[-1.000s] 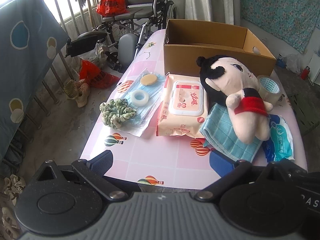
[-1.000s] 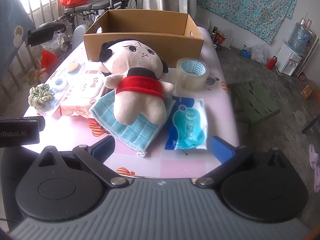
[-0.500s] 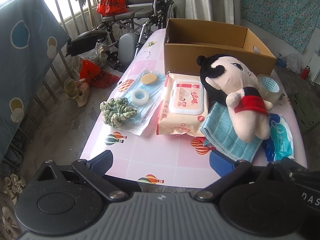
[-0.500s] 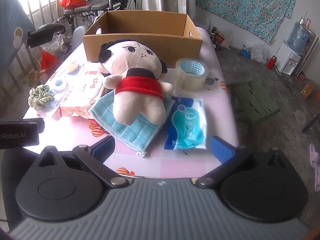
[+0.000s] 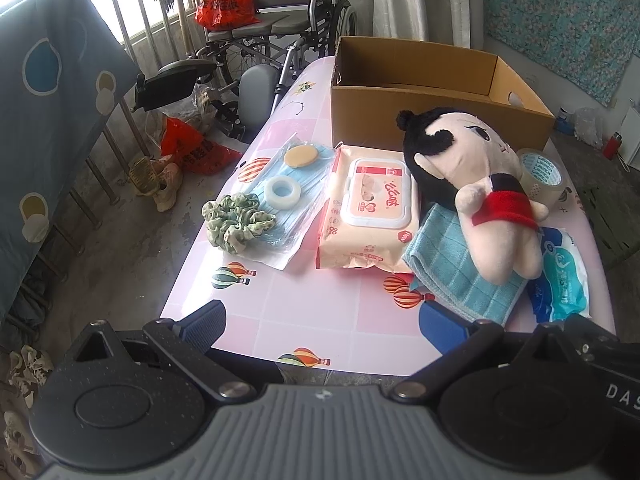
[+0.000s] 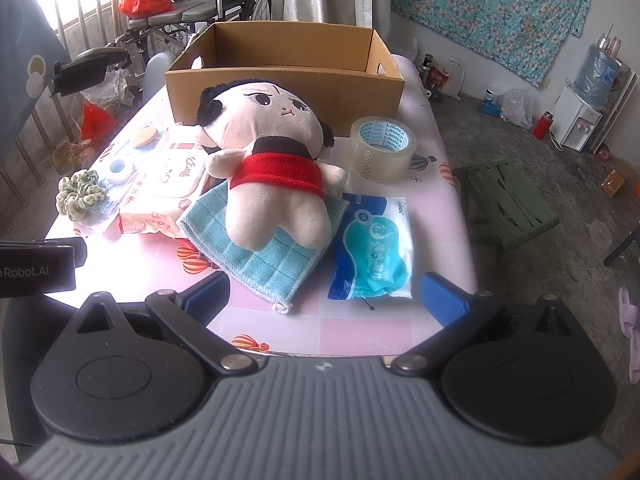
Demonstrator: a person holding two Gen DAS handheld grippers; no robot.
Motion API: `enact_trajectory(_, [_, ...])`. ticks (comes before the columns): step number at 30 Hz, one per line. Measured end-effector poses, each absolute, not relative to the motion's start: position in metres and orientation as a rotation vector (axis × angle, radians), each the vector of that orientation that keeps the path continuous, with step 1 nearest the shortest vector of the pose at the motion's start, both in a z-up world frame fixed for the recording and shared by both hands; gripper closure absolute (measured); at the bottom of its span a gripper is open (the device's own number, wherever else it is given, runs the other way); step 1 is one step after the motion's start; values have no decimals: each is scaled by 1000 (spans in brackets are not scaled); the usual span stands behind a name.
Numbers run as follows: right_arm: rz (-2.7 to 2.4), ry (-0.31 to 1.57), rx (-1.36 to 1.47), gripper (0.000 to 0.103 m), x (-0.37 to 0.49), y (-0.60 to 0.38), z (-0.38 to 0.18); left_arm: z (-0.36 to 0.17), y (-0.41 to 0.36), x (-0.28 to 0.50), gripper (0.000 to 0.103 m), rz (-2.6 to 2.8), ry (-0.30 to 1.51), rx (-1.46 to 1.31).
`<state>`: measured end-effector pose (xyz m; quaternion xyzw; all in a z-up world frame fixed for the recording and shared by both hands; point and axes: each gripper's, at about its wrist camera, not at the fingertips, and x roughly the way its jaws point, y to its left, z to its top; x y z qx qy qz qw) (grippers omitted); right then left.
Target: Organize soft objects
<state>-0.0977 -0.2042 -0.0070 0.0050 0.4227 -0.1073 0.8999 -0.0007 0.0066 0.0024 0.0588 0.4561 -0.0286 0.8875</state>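
A plush doll (image 5: 484,196) (image 6: 276,172) with black hair and a red shirt lies on a teal cloth (image 5: 460,276) (image 6: 264,256) on the pink table (image 5: 320,320). A green scrunchie (image 5: 236,224) (image 6: 78,196) rests on a blue mask pack (image 5: 288,200). A pink wipes pack (image 5: 372,212) (image 6: 164,188) and a blue tissue pack (image 5: 560,280) (image 6: 372,248) lie beside the doll. An open cardboard box (image 5: 432,100) (image 6: 288,76) stands behind. My left gripper (image 5: 324,324) and right gripper (image 6: 324,296) are open and empty at the table's near edge.
A clear tape roll (image 5: 540,176) (image 6: 382,148), a small white tape ring (image 5: 282,192) and a round tan puff (image 5: 301,157) are on the table. A wheelchair (image 5: 272,40) stands behind left. A green stool (image 6: 508,204) is on the floor at right.
Both views have shifted very slightly. Nothing on the table has moved and both grippers stay open.
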Motion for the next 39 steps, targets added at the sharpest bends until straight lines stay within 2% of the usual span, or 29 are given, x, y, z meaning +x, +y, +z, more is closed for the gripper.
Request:
enact_trajectory(16, [-179, 804, 59, 1, -83, -222, 1, 6, 19, 14, 0, -54, 903, 123])
enact_trajectory(23, [-51, 716, 33, 1, -60, -217, 8, 9, 32, 36, 4, -36, 855, 119])
enact_trajectory(31, [233, 559, 80, 1, -10, -180, 42, 4, 80, 54, 6, 16, 787, -20])
enact_trajectory(35, [379, 613, 144, 2, 37, -149, 44, -10, 89, 71, 19, 61, 804, 23])
enact_trajectory(39, [481, 676, 130, 13, 79, -111, 40, -30, 99, 93, 37, 31, 874, -8])
